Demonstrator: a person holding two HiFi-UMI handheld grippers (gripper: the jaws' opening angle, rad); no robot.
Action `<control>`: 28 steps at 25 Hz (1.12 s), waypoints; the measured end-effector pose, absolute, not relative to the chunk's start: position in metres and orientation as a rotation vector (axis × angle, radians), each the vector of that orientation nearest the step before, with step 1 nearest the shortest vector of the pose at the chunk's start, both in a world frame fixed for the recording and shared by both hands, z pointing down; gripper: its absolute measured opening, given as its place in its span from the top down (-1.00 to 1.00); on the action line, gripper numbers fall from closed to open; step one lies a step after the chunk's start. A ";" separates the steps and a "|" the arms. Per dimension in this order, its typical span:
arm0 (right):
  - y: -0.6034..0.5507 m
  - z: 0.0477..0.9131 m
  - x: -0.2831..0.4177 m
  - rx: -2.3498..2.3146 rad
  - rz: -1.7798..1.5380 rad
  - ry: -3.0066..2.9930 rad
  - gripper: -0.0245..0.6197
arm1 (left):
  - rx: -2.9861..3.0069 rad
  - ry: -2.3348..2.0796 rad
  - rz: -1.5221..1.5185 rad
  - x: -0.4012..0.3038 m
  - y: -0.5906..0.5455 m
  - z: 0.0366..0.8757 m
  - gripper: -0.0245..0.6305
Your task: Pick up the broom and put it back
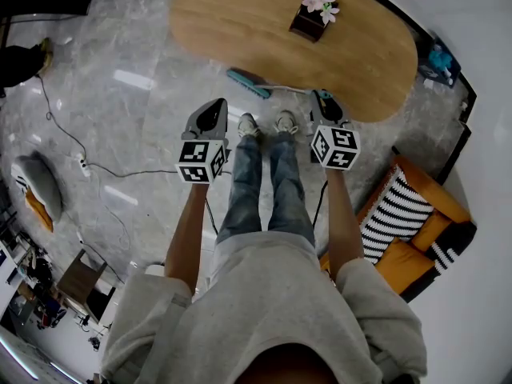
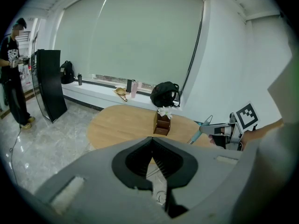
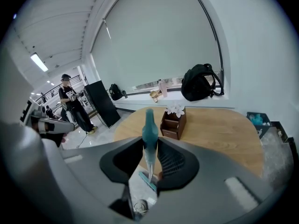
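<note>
The broom's teal brush head [image 1: 248,84] rests on the grey floor by the table's near edge, and its thin handle slants up to my right gripper [image 1: 324,101]. In the right gripper view the teal grip of the broom [image 3: 149,127] stands upright between the jaws of my right gripper [image 3: 150,143], which are shut on it. The left gripper view also shows the broom handle [image 2: 198,134], off to the right. My left gripper [image 1: 214,107] hovers left of the person's shoes, its jaws [image 2: 152,142] shut with nothing between them.
An oval wooden table [image 1: 240,22] carries a small wooden box with flowers [image 1: 314,14]. An orange seat with striped cushions [image 1: 408,214] is at the right. Cables [image 1: 96,166] trail over the floor at the left. A person [image 2: 14,73] stands by a black panel [image 2: 49,83].
</note>
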State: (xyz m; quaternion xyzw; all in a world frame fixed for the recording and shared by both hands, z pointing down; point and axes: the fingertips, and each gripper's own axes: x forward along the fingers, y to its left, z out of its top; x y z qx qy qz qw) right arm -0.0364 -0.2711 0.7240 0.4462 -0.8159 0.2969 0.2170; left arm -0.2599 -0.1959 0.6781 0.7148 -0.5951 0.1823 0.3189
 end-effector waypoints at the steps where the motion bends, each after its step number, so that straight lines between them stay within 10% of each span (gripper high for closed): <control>1: -0.270 0.723 -0.038 1.228 0.824 -2.268 0.62 | 1.881 -1.564 0.480 -0.260 -0.195 0.678 0.92; 28: -0.238 0.598 -0.113 1.019 0.575 -2.437 0.63 | 1.982 -1.702 0.318 -0.302 -0.217 0.565 0.92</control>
